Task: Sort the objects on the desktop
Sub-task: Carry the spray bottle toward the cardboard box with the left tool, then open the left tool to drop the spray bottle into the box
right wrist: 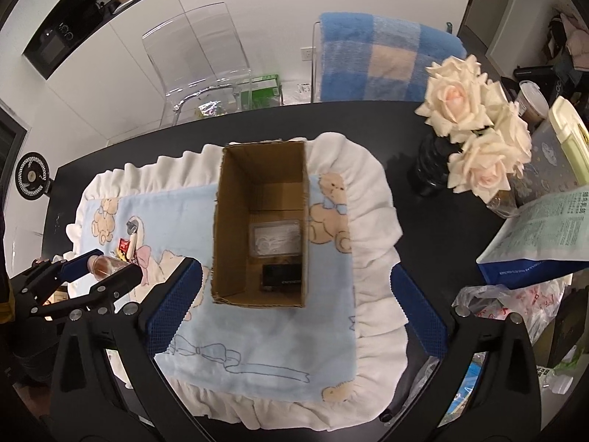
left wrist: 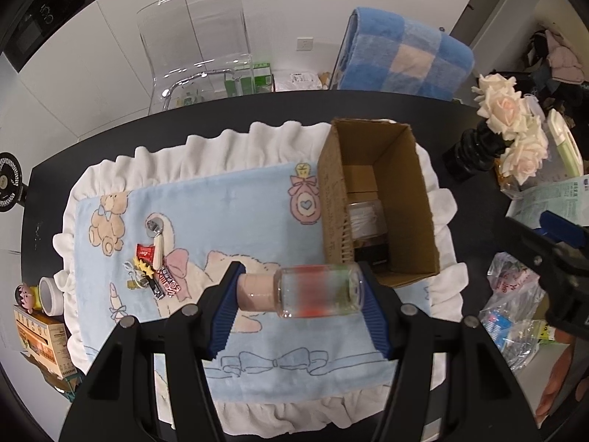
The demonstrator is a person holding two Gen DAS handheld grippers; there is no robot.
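The left gripper [left wrist: 300,293] is pinching a small glass bottle [left wrist: 316,291] sideways, pink cap at nine o'clock, blue pads pressing both ends. Only the left wrist view is showing the clutter pile [left wrist: 156,269] at nine o'clock of the bottle. The right wrist view is looking straight down into the cardboard box [right wrist: 259,221], catching a clear case [right wrist: 274,239] and a black item [right wrist: 281,276] inside. The right gripper [right wrist: 294,305] is standing spread wide and empty, the box sitting at twelve o'clock between its fingers.
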